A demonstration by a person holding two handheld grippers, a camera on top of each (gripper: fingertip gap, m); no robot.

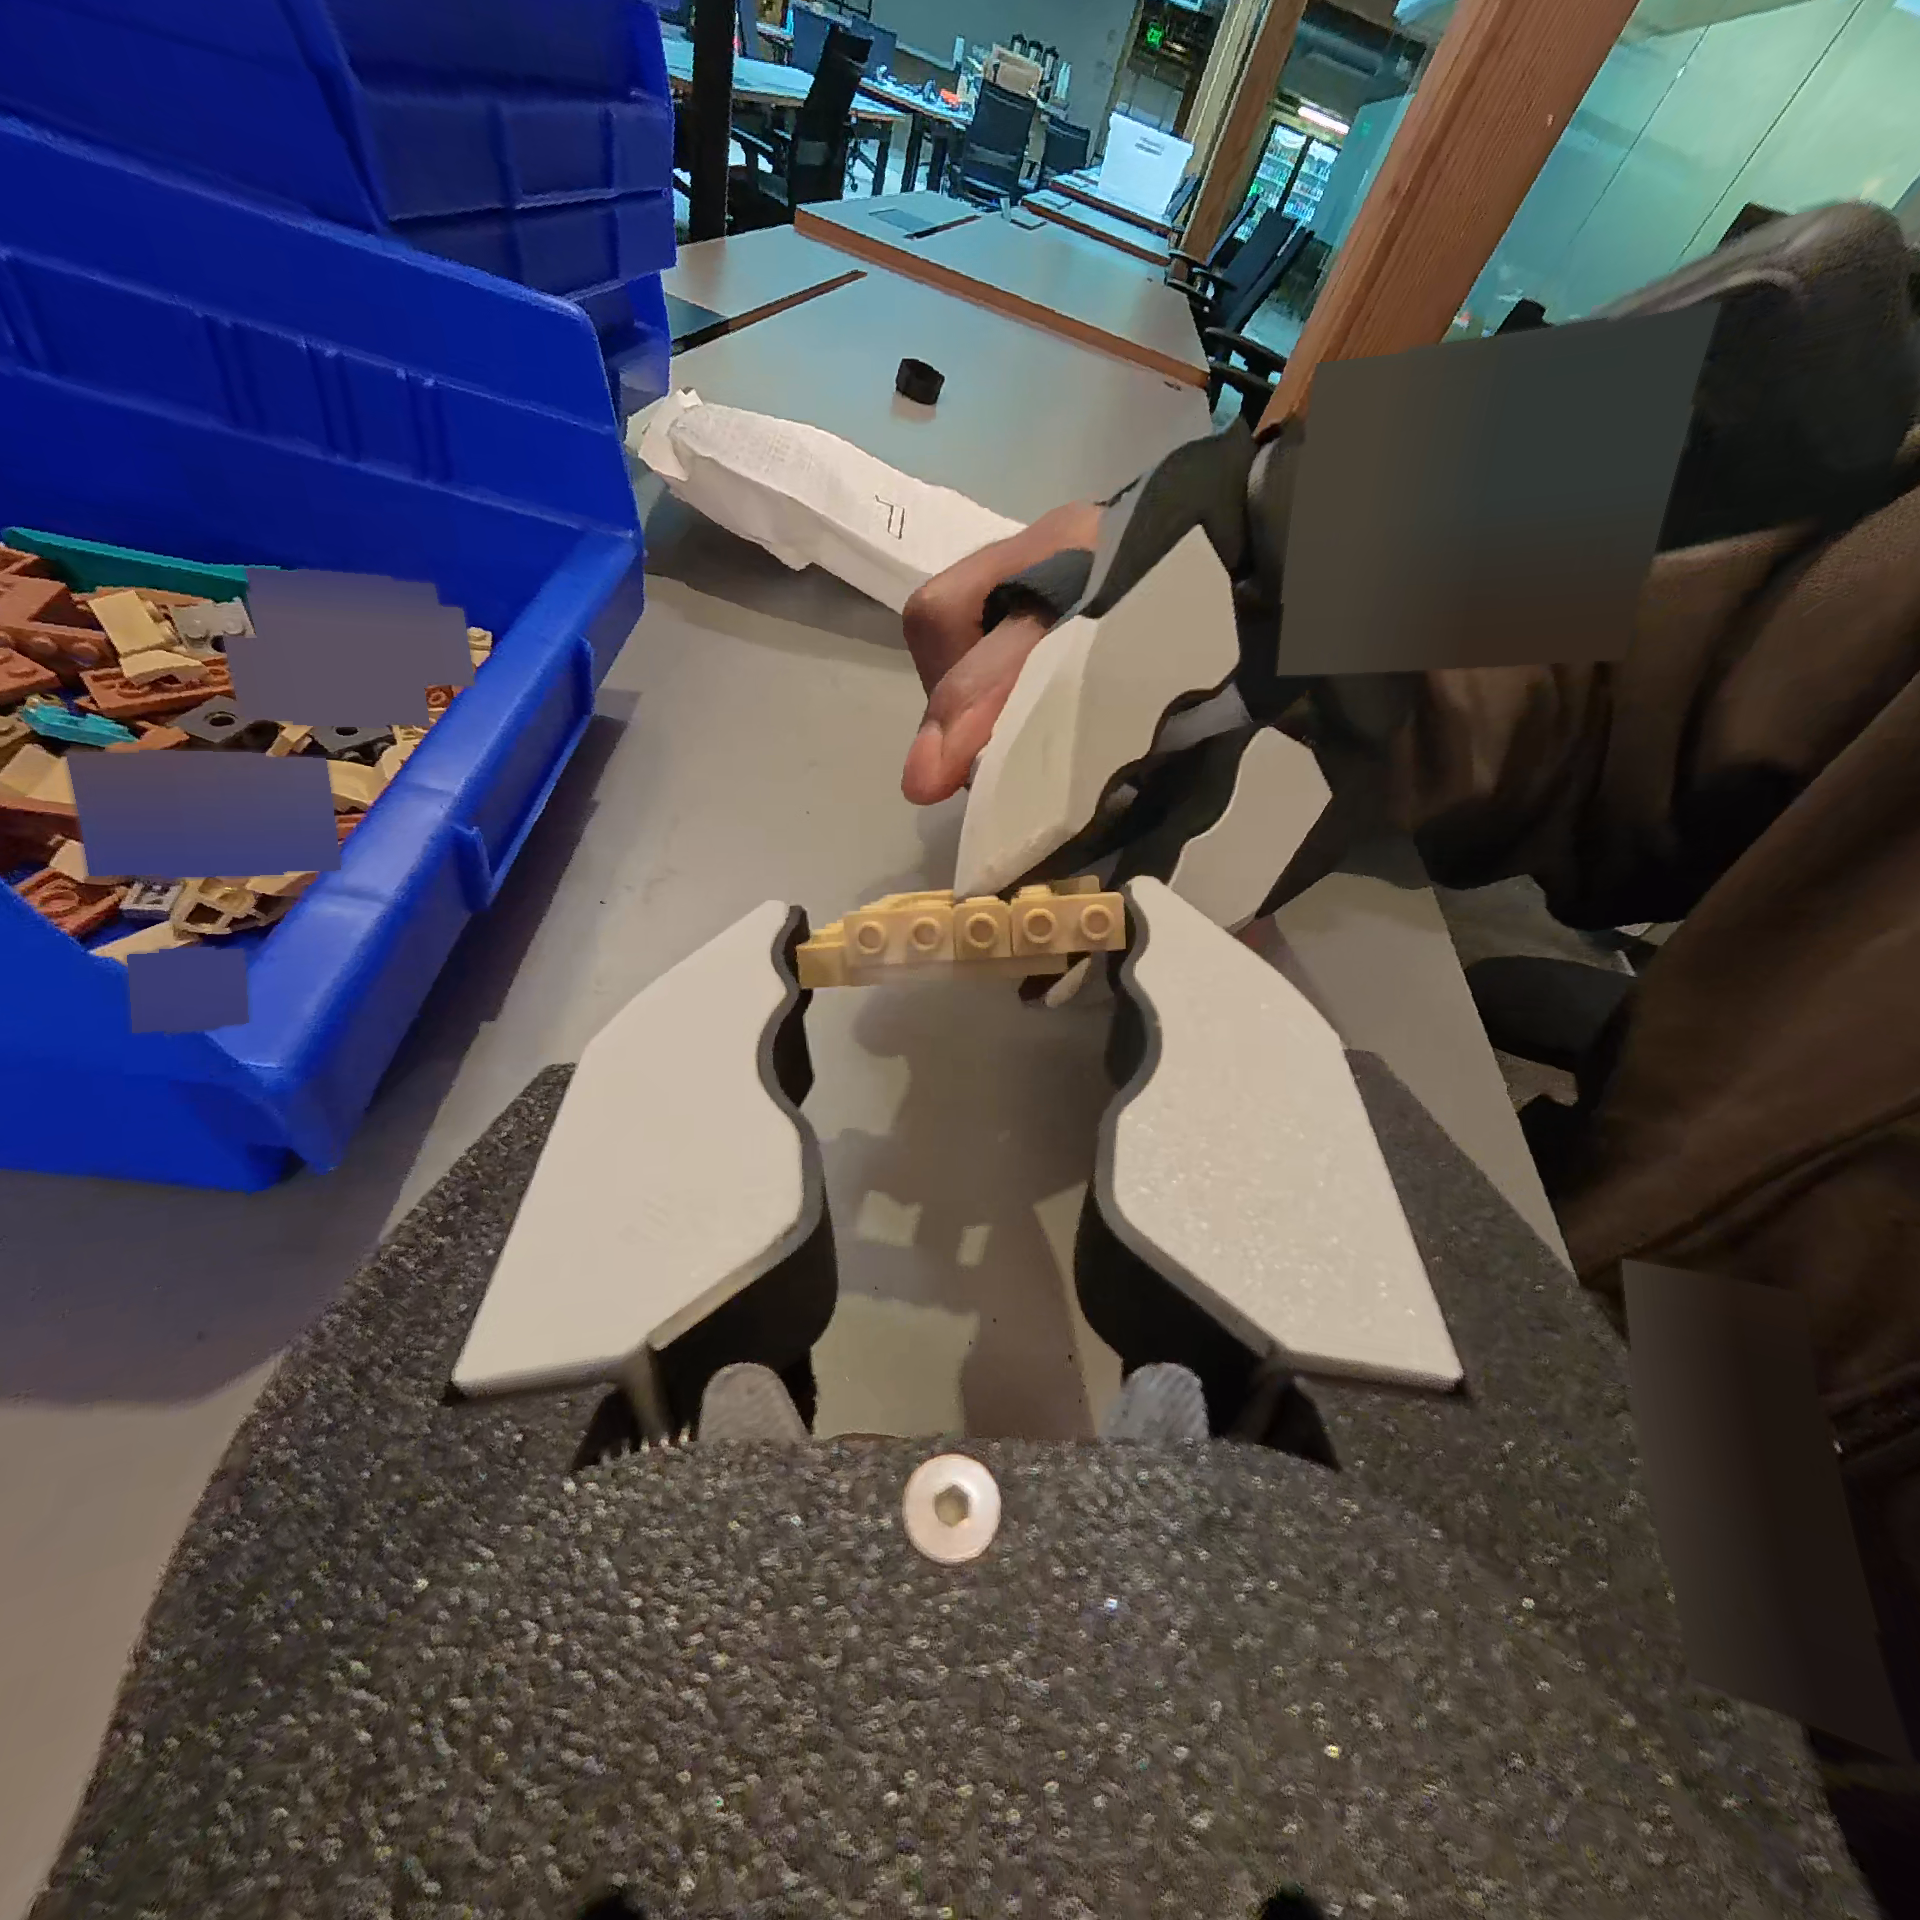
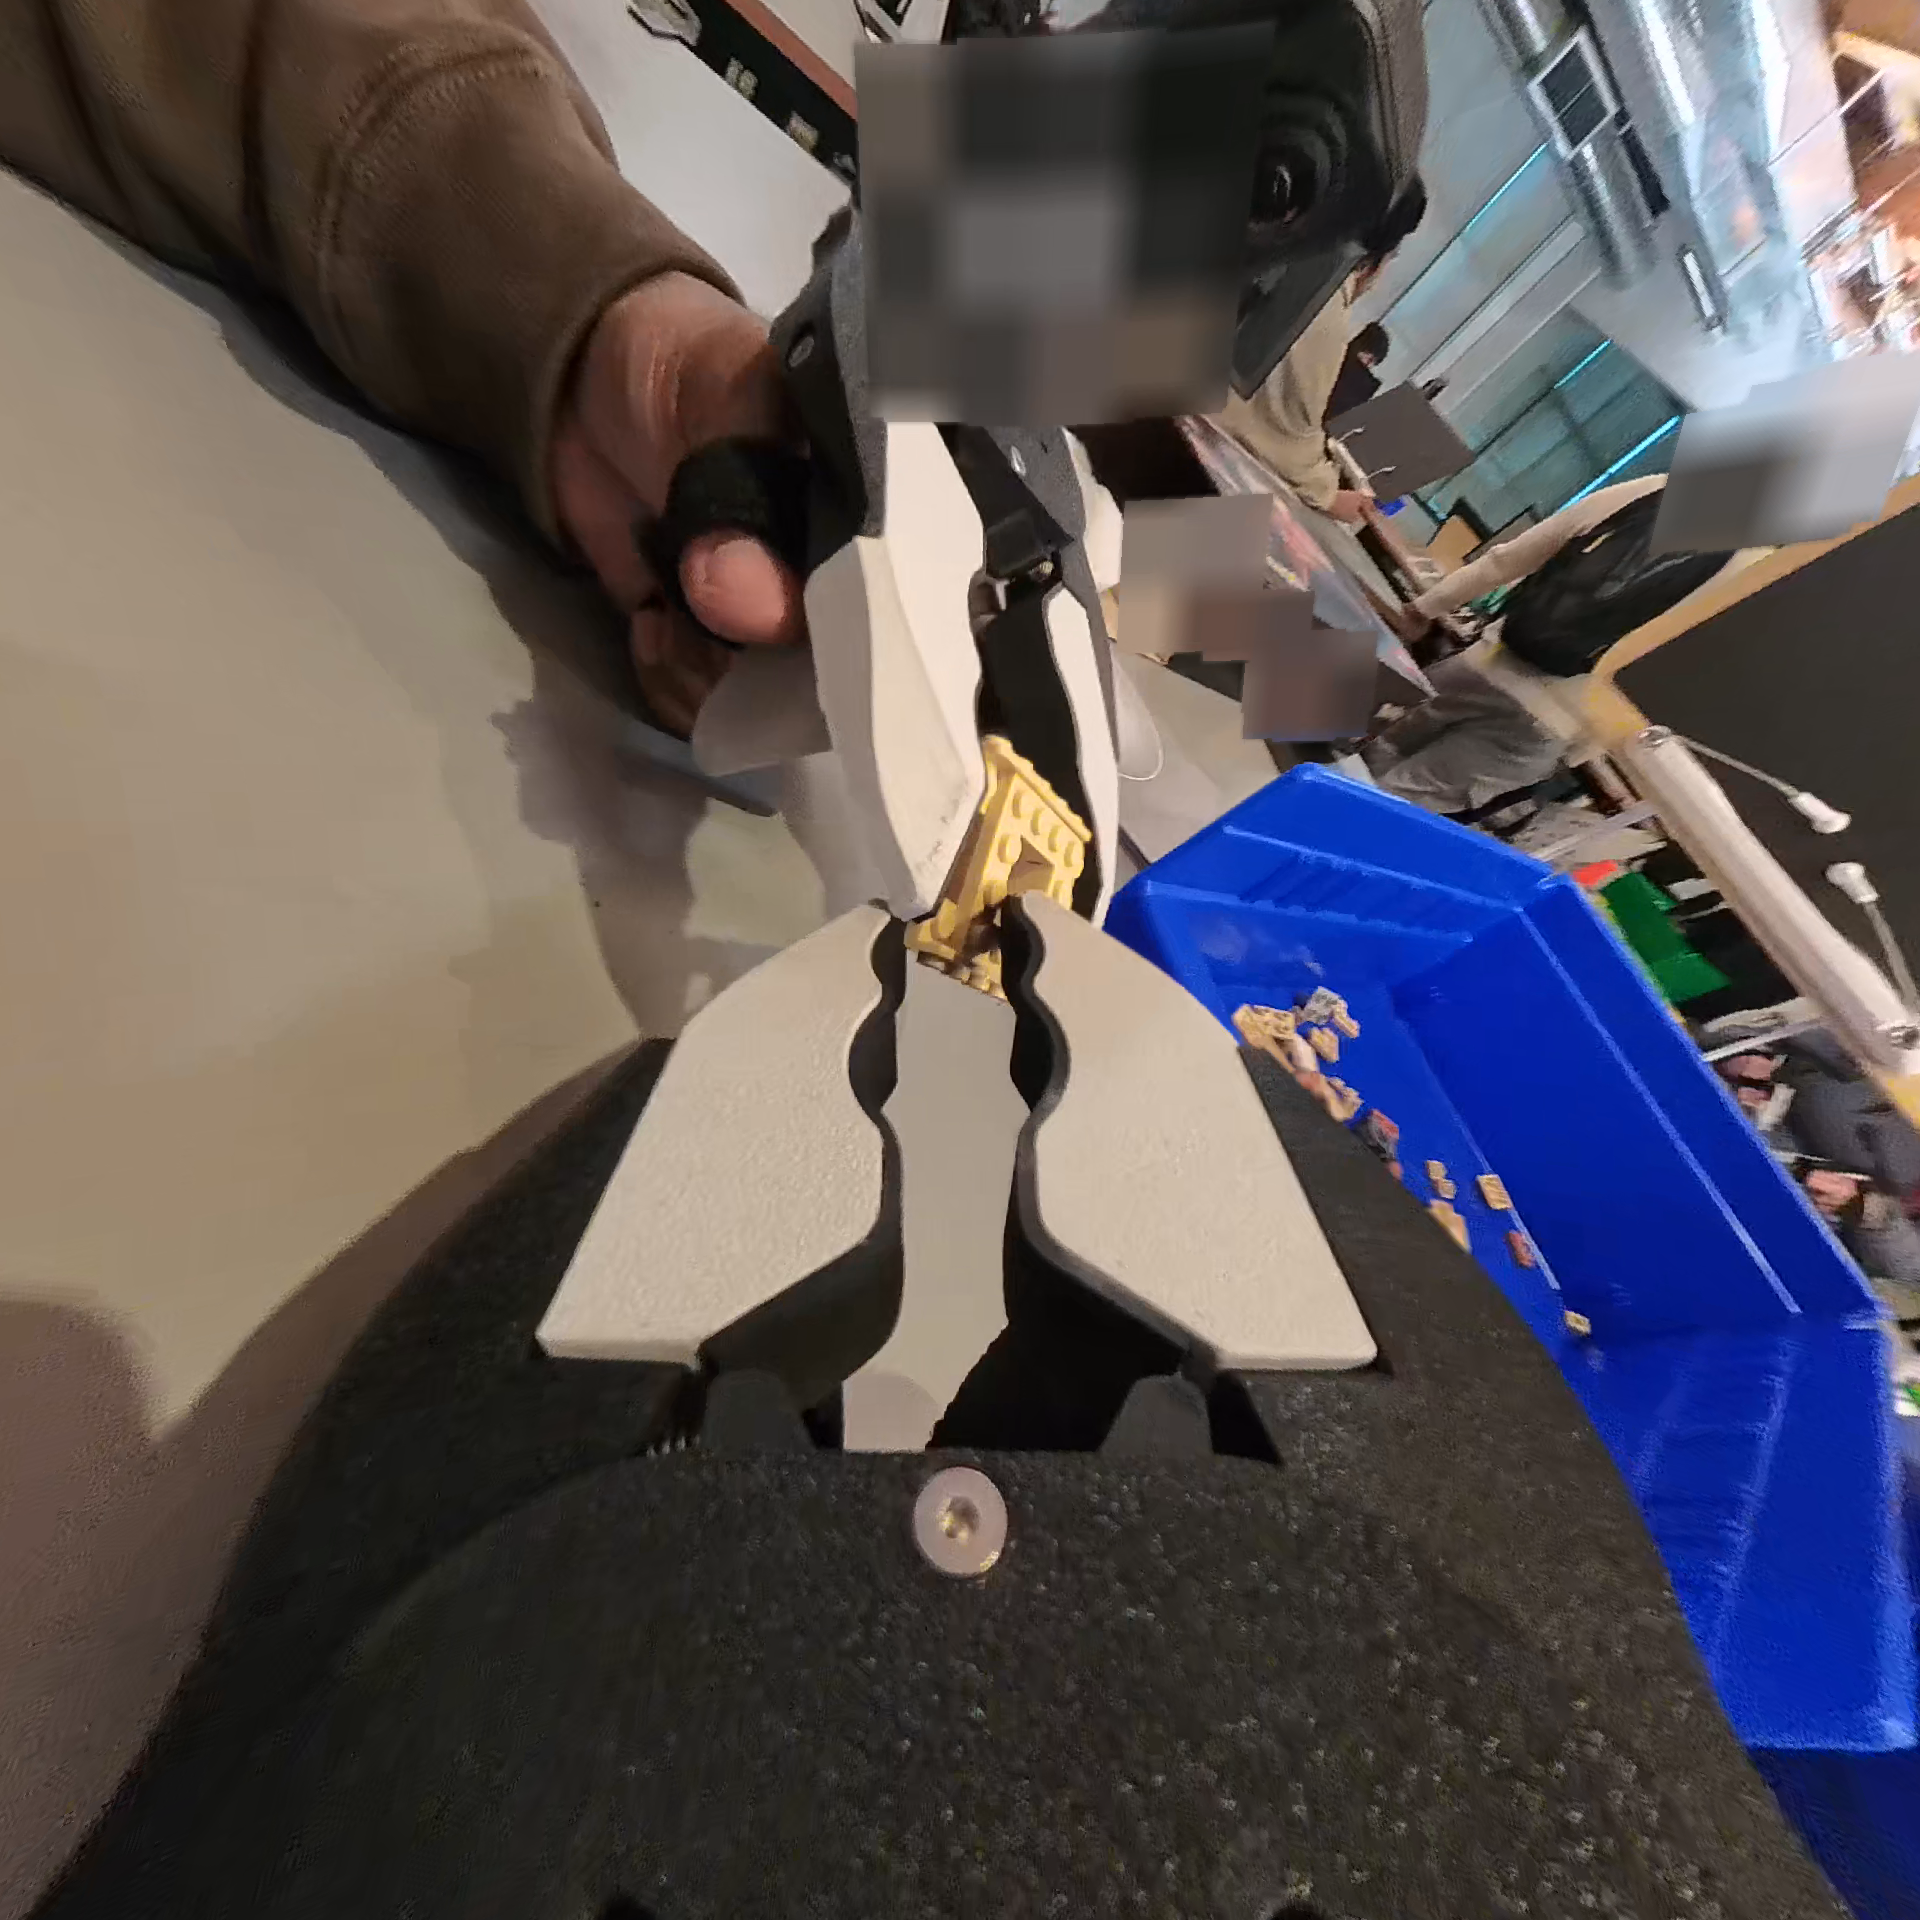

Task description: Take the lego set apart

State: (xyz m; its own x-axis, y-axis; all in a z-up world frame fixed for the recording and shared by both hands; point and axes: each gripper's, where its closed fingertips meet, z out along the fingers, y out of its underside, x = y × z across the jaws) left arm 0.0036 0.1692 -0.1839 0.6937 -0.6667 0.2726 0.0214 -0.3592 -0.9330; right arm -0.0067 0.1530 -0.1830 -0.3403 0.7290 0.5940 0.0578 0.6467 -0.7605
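A tan brick assembly (image 1: 961, 930) with a row of side studs hangs above the grey table (image 1: 748, 748). My left gripper (image 1: 961, 935) is shut on it, one pad against each end. My right gripper (image 1: 1029, 935) comes in from the far right and pinches the same assembly from above and below near its right half. In the right wrist view my right gripper (image 2: 956, 930) is closed on the lower edge of the tan assembly (image 2: 1013, 852), and the left gripper (image 2: 1003, 883) holds it from the far side.
A blue bin (image 1: 416, 935) full of loose tan, brown and teal bricks stands to the left; it also shows in the right wrist view (image 2: 1558, 1039). More blue bins (image 1: 416, 156) are stacked behind it. A white folded paper (image 1: 821, 499) and a black ring (image 1: 918, 378) lie farther back. Only a small space, under 4 cm, lies between the two pairs of fingers.
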